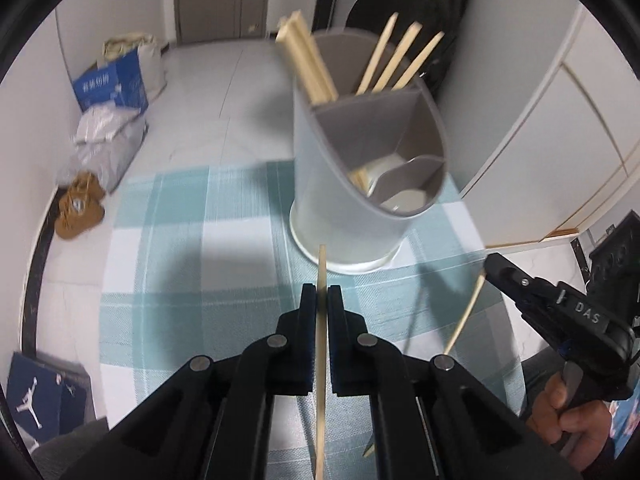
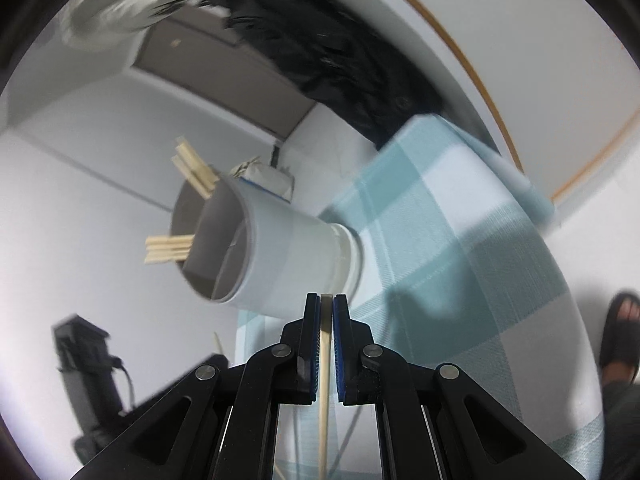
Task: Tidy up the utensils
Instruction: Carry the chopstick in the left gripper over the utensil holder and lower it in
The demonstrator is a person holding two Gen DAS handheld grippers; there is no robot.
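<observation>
Chopsticks fill our grip: the left tongs (image 1: 321, 292) clamp one chopstick (image 1: 321, 360), the right tongs (image 2: 327, 300) clamp another (image 2: 325, 360). We see the grey divided holder (image 1: 360, 184) standing on the checked bench (image 1: 200, 240) just beyond, more sticks (image 1: 400, 60) in its far compartments.

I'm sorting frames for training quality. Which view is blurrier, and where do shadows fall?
Right wrist view: strong motion smear on the black bag and tablecloth edge, while the right claw stays sharp. Left wrist view: mostly crisp, slight softness on the utensil holder; soft dark shadows cross the checked cloth ahead of the left claw.
</observation>
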